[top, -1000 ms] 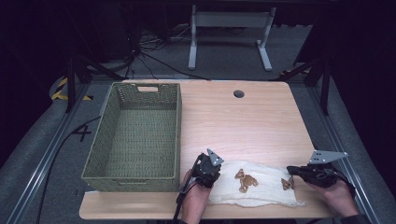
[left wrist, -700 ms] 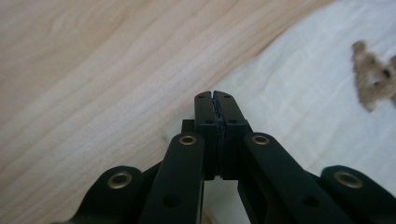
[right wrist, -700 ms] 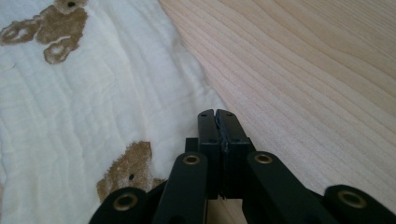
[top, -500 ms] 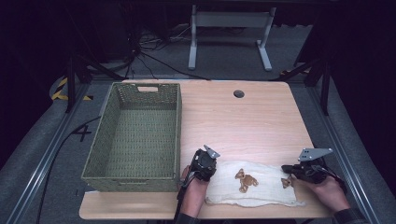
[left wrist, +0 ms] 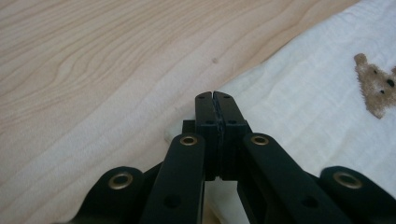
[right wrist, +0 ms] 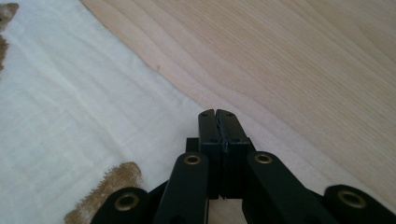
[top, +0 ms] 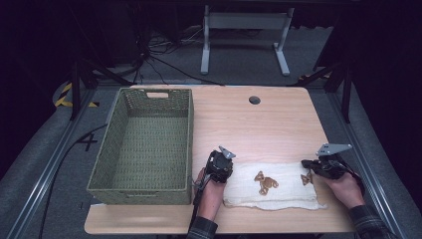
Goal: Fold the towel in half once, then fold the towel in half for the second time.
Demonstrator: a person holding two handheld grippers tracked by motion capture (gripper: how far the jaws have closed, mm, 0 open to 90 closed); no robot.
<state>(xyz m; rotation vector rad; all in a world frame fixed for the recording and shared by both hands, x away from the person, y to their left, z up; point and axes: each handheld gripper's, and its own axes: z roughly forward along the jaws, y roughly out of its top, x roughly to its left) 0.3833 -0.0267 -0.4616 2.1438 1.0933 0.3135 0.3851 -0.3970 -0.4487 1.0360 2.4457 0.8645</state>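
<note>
Wooden table [top: 259, 124], green basket [top: 144, 144] at left. White towel [top: 278, 191] at near edge; left gripper [top: 220, 167] and right gripper [top: 318, 167] low at its far corners, jaws fully closed, whether pinching cloth unclear.

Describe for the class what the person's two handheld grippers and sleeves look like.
Both the left gripper and the right gripper are black, each topped by a grey three-cornered plate. Up close, each has two flat black jaws on black link arms with brass-coloured rivets. A black cable trails from the left one. The sleeves are dark plaid.
</note>
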